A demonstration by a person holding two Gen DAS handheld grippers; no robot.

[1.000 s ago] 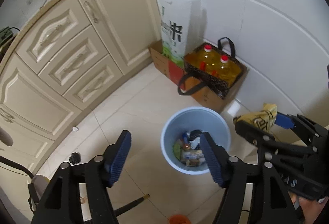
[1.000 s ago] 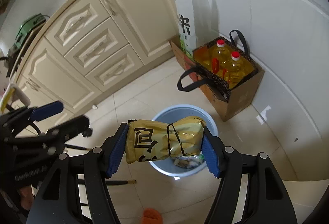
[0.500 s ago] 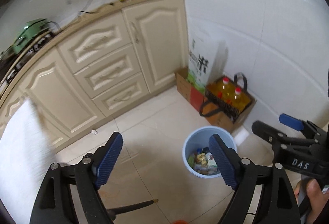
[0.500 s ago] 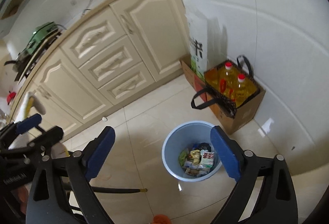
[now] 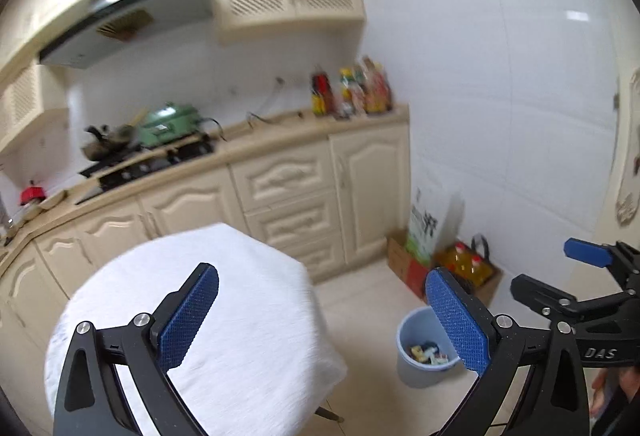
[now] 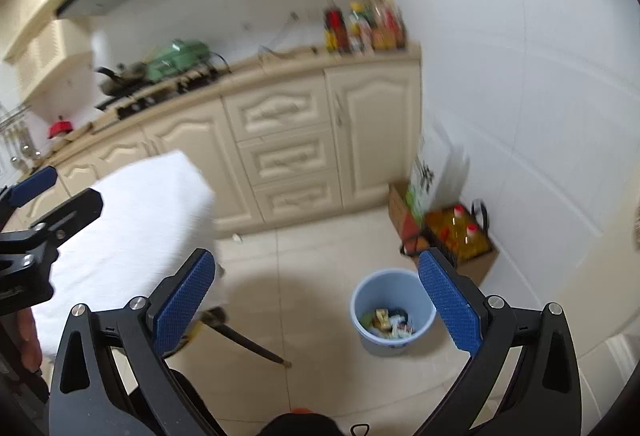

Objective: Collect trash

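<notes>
Both tongs gape wide with nothing held: my left gripper (image 5: 320, 316) hangs over the white table (image 5: 224, 320), my right gripper (image 6: 316, 300) over bare floor (image 6: 304, 260) past the table's right edge. Cabinets (image 6: 288, 152) close the far side. My bin (image 6: 394, 310), trash (image 6: 386, 320) inside, stands below on the right, by the right gripper's right finger.

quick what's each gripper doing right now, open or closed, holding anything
Left gripper: open, holding nothing.
Right gripper: open, holding nothing.
</notes>
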